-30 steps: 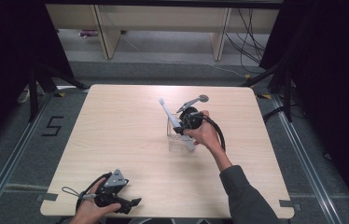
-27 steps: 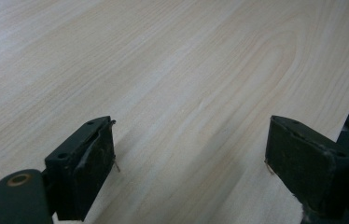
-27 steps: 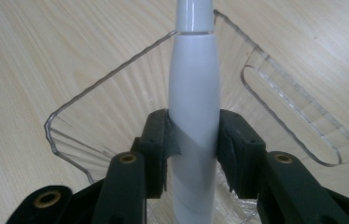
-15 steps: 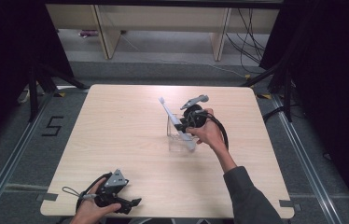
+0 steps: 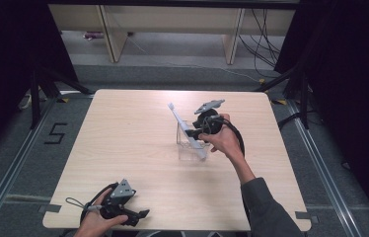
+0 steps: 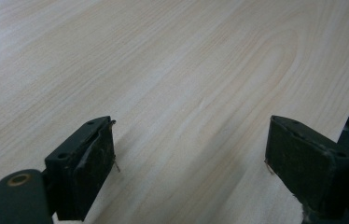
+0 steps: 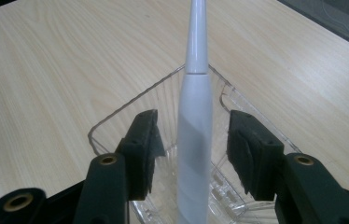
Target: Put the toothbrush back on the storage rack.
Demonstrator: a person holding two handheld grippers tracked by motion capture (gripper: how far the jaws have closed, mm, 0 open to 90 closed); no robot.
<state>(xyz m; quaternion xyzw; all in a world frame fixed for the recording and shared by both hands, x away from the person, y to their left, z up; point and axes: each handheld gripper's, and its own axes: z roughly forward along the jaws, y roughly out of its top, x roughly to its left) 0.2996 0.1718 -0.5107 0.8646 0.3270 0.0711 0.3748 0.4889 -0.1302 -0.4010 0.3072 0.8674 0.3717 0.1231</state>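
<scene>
table open; only box obstructs.

Matt pale wood-grain table; clear ribbed plastic tray (glossy); smooth white plastic toothbrush.

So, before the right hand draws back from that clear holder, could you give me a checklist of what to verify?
1. Right gripper let go of the white toothbrush: ok, jaws have just been opening, with gaps on both sides.
2. Toothbrush inside the clear holder: ok, it leans on the far rim.
3. Holder standing on the table: ok.
4. Toothbrush will stay put when the jaws leave: cannot tell.
5. Left gripper open and holding nothing: ok.
</scene>
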